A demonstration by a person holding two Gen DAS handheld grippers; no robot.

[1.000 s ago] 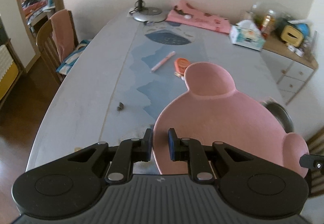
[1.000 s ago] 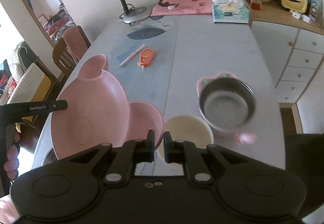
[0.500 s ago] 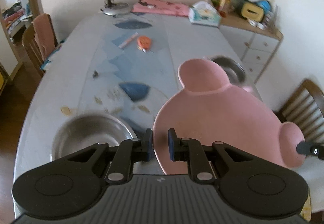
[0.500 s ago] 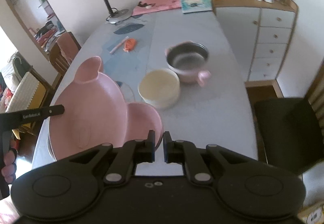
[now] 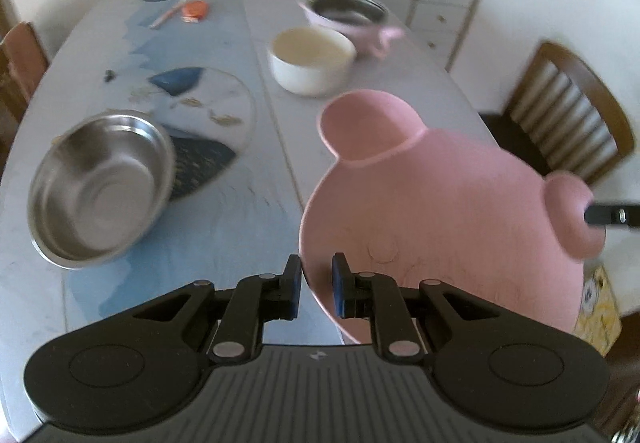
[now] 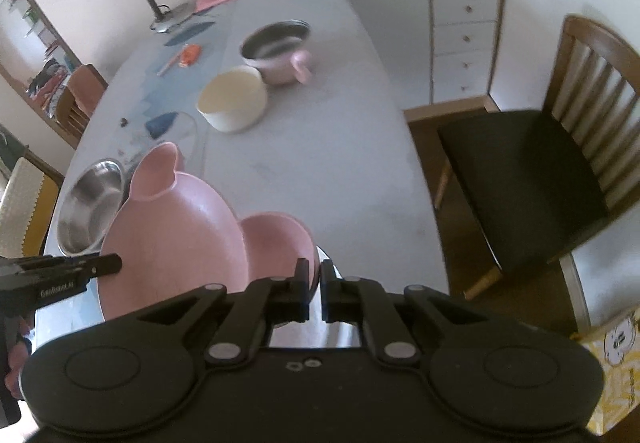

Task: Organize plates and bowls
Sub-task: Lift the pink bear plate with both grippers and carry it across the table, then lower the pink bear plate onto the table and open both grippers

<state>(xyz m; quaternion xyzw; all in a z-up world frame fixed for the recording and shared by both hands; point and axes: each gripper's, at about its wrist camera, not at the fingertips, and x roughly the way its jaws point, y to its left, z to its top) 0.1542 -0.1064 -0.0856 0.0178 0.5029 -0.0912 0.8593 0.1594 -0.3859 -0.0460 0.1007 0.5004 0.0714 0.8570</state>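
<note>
We have the table (image 5: 256, 23) under us, long and grey, with a chair (image 6: 532, 171) off its right side. The biggest piece of dishware is the pink plate (image 5: 432, 203), shaped like a head with 2 ear compartments, and we carry it in the air over the near end of the table, tilted. Our left gripper (image 5: 316, 283) pinches its near rim; our right gripper (image 6: 314, 289) is pressed tight on the rim of 1 ear.

It looks stiff, light and smooth, likely moulded plastic, so we judge it could pivot or slip if 1 side lets go. Thin rims at opposite edges are the sensible holds.

On the table to the left sits the steel bowl (image 5: 100, 187), empty. Farther off are the white bowl (image 5: 312, 59) and, just beyond it, the pink-handled steel bowl (image 5: 348, 19). These look rigid and should nest; the white 1 may be ceramic and chip.
</note>
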